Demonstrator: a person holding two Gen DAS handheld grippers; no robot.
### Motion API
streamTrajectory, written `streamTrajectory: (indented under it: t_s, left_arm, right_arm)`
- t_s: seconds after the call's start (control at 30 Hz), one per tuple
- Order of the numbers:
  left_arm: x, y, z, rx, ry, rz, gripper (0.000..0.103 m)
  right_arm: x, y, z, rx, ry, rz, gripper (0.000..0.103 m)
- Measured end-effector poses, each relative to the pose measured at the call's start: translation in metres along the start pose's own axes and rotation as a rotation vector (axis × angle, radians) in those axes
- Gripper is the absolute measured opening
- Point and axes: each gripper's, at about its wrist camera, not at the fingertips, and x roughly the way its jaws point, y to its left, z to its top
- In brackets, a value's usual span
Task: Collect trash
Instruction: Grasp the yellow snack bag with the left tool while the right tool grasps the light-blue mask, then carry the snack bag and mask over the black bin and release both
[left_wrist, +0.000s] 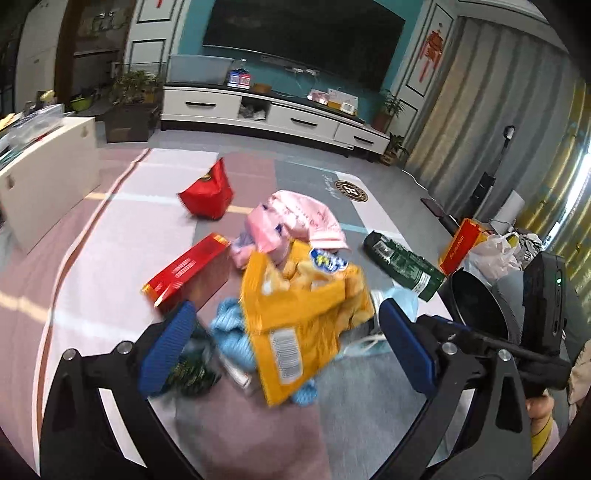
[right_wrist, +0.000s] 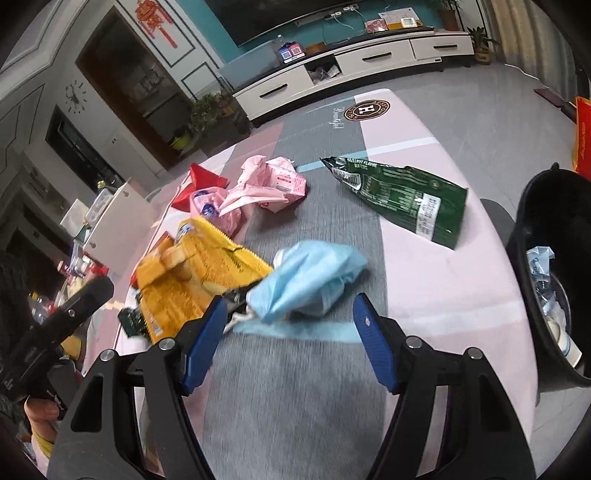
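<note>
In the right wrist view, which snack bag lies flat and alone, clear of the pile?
The green wafer bag: it lies flat by itself, while the yellow bag and pink bags crowd together.

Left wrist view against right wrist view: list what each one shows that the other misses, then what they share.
Only the left wrist view shows the red box whole and the white plastic bag.

Only the right wrist view shows inside the black bin, with trash already in it, and the wall clock.

Both show the yellow snack bag, green wafer bag, pink wrappers and light blue mask.
</note>
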Motion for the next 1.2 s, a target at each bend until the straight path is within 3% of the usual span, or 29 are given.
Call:
streamTrajectory:
  t_s: [0.13, 0.2, 0.3, 0.47, 0.67, 0.9, 1.2]
  left_arm:
    - [0.027, -0.005, 0.011, 0.026, 0.04, -0.002, 0.098]
    - [0.038, -0.009, 0.012, 0.048, 0.06, 0.003, 0.086]
    - [0.047, -0.011, 0.009, 0.071, 0.082, 0.008, 0.078]
    - [0.041, -0.014, 0.003, 0.095, 0.064, 0.013, 0.064]
    - [0.032, -0.016, -0.004, 0.136, 0.06, 0.021, 0.048]
    - [0.0, -0.022, -0.005, 0.132, -0.008, 0.007, 0.042]
    - [-0.055, -0.039, -0.001, 0.124, -0.124, -0.017, 0.042]
  right_arm:
    - [0.012, -0.002, 0.007, 0.035, 0.004, -0.009, 0.07]
    - [0.017, -0.003, 0.009, 0.048, 0.004, -0.014, 0.07]
    - [0.025, -0.003, 0.01, 0.049, 0.018, -0.029, 0.066]
    - [0.029, -0.001, 0.007, 0.032, 0.037, -0.021, 0.036]
    - [0.025, 0.005, 0.001, -0.005, 0.043, -0.023, 0.012]
    - [-0.006, 0.013, -0.003, -0.04, -0.011, 0.017, 0.009]
    - [-0.065, 0.008, -0.008, -0.024, -0.108, 0.062, 0.009]
